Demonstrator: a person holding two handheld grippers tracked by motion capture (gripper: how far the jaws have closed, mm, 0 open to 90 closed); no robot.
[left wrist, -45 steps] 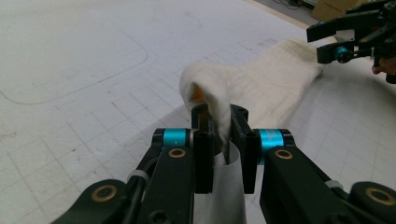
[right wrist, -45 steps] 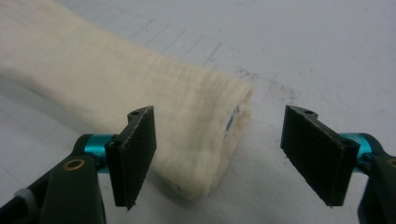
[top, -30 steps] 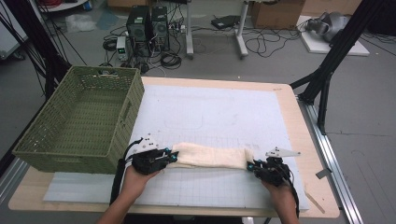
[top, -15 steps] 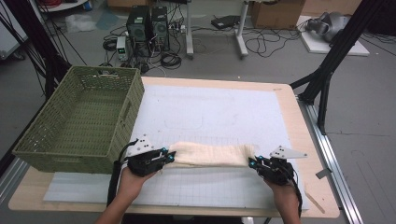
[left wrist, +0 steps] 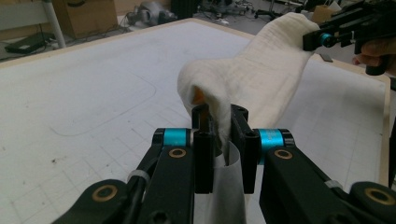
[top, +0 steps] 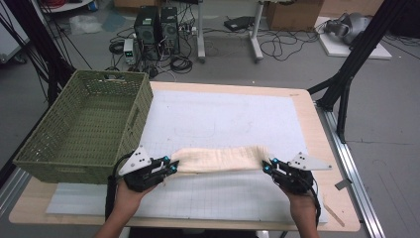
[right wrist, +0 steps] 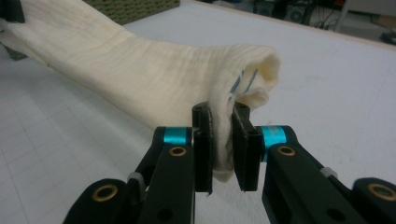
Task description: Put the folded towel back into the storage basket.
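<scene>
A cream folded towel (top: 220, 158) hangs stretched between my two grippers, a little above the white mat (top: 223, 119). My left gripper (top: 171, 167) is shut on the towel's left end (left wrist: 219, 107), with the cloth pinched between its jaws. At the other side my right gripper (top: 267, 166) is shut on the right end (right wrist: 224, 135), where the fabric bunches and shows a blue stripe. In the left gripper view the right gripper (left wrist: 327, 37) shows far off at the top right, holding the cloth's other end.
A green woven basket (top: 86, 126) stands at the table's left edge, close to my left hand. The wooden table rim (top: 322, 144) runs along the right. Computers, cables and black stand legs are on the floor beyond the table.
Both grippers have risen a little with the towel ends, so the cloth now hangs off the mat. The left hand has also shifted slightly left, toward the basket.
</scene>
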